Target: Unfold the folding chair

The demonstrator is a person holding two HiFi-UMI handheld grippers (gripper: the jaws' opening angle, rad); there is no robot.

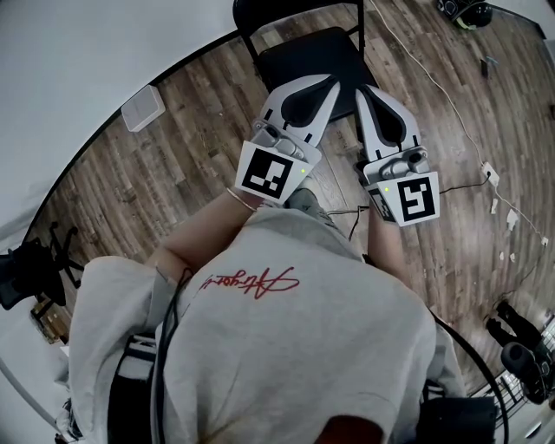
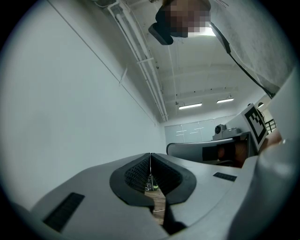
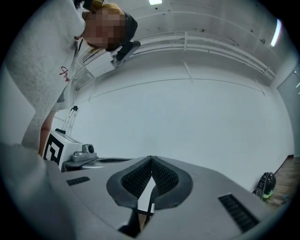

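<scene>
The black folding chair (image 1: 305, 59) stands on the wooden floor at the top middle of the head view, near the white wall, with its seat facing up and its back frame (image 1: 251, 10) toward the wall. My left gripper (image 1: 333, 83) and right gripper (image 1: 365, 90) are held side by side in the air in front of me, tips over the chair's near edge. Both are shut with nothing between the pads. In the left gripper view the jaws (image 2: 150, 155) meet against the wall and ceiling. The right gripper (image 3: 151, 159) is likewise closed and empty in its own view.
A white box (image 1: 143, 108) lies on the floor by the wall to the left of the chair. Cables (image 1: 438, 91) run over the floor at the right. Dark equipment stands at the left edge (image 1: 30, 264) and lower right (image 1: 520, 342).
</scene>
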